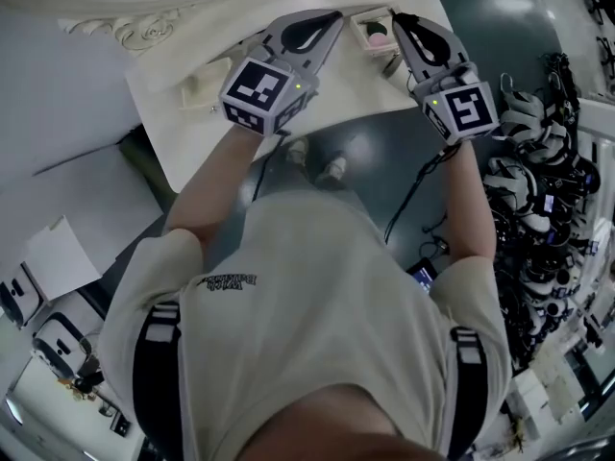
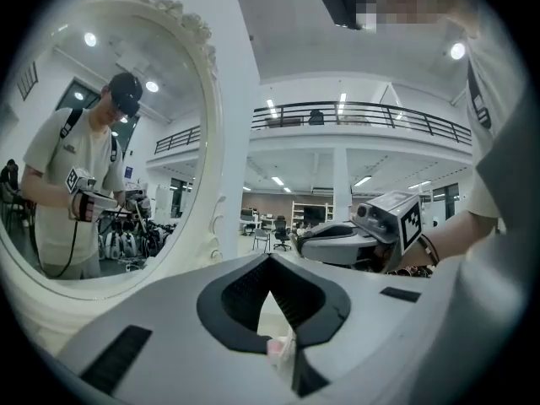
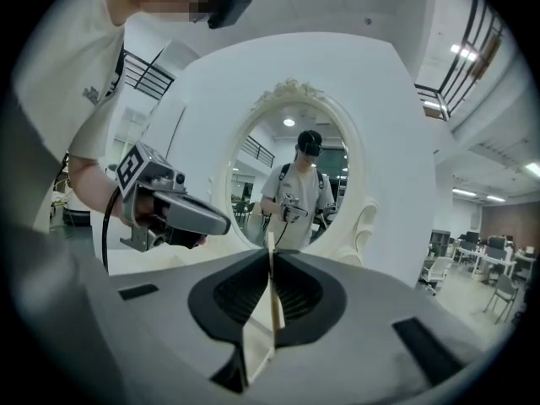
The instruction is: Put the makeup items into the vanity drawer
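Note:
A small cream drawer box stands open on the white vanity top, with a pink makeup item inside it. My left gripper reaches in from the box's left, my right gripper from its right. In the right gripper view the right gripper is shut on a thin cream panel standing edge-on between the pads. In the left gripper view the left gripper has its tips together. A cream and pink sliver shows low in its gap; what it is I cannot tell.
An oval mirror in a carved white frame rises behind the vanity top. A cream object lies on the top's left part. A rack of dark equipment stands at the right, white boxes on the floor at the left.

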{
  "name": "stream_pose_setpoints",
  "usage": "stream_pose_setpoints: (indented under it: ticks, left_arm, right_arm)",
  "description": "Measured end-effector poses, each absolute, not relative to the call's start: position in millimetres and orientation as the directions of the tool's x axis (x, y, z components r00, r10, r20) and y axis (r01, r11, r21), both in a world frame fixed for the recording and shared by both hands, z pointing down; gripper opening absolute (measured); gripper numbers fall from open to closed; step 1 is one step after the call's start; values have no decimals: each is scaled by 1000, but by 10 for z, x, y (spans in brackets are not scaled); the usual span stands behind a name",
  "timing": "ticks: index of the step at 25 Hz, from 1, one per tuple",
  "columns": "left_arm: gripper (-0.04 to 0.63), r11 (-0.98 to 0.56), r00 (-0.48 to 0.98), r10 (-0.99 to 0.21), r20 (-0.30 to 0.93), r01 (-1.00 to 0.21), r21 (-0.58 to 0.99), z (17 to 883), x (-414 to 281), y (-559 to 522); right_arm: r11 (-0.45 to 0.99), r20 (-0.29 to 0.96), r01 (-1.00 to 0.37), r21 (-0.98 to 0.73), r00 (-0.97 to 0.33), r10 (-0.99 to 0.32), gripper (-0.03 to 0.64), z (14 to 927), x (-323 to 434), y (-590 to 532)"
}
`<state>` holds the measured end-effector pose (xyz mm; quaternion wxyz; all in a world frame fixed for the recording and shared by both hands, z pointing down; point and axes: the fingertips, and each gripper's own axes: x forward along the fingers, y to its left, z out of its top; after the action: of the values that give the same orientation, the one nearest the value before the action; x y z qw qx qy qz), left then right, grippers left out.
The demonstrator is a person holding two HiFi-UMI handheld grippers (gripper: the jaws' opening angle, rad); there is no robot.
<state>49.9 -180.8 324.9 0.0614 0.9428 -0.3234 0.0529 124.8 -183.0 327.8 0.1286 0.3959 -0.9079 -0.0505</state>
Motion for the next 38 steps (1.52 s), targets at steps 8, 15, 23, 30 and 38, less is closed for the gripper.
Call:
stream_pose_setpoints:
  ticks: [8,15,23,30,38]
  left_arm:
    - [12,-772,775,-570,275,-619,146,4114,657,-2192]
    - [12,-756,768,-527,364,-619,213,4803,735,-2352]
    - [12,-737,751,-497,435,-630,245,5310,745,-2343]
    - [12,-729,737,-476,480,-636,254,5518,684,-2263]
    - [12,-725,737,-458,497,-633,270,5552,640,-2130]
  right_arm:
    - [762,325,-606,228,-690,-647,21,4190,1234,-2351]
    - [799,432,-561,217,-679,-594,21,4939,1223,-2564]
    - [830,530,-510,225,-651,-543,25,5361,1184,-2532]
    - [827,557,-529,191,-635,-536,62,5497,1192,-2503]
    - [800,542,-578,160,-626,-561,67,5444,1205,-2393]
